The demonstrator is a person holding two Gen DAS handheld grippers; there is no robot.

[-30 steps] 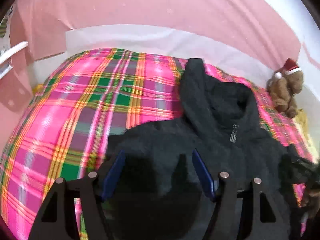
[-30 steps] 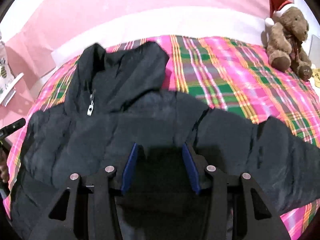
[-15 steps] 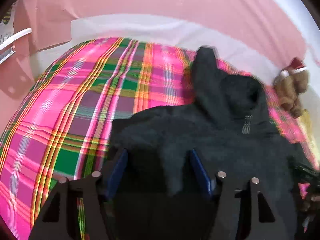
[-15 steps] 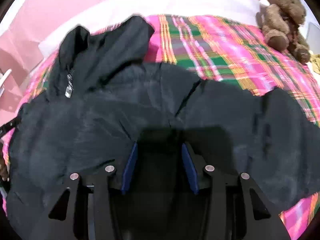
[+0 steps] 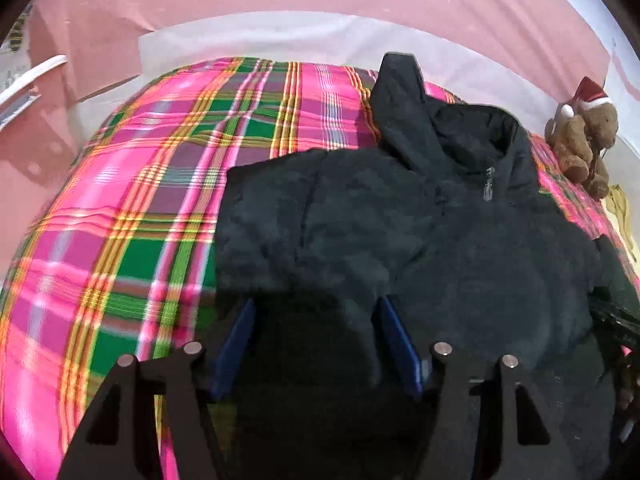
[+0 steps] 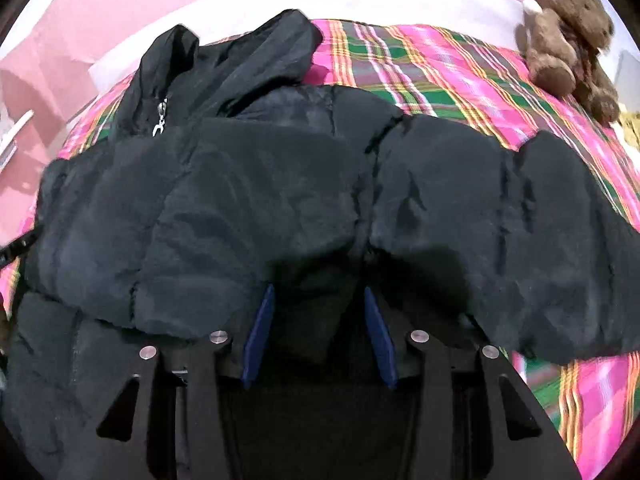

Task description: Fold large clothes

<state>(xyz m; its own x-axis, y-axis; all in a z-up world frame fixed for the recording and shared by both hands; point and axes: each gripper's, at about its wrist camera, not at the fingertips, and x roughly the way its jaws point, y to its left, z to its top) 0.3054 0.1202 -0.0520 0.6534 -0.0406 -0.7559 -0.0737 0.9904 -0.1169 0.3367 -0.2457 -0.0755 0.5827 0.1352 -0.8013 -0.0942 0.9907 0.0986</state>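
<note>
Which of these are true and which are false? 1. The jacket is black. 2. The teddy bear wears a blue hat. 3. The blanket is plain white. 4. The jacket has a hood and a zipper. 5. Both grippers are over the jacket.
1. True. The jacket is black and puffy.
2. False. The teddy bear wears a red and white Santa hat.
3. False. The blanket is plaid in pink, green and yellow.
4. True. The hood lies at the top, and a zipper pull shows near the collar.
5. True. The left gripper and the right gripper both have jacket fabric between their open fingers.
</note>
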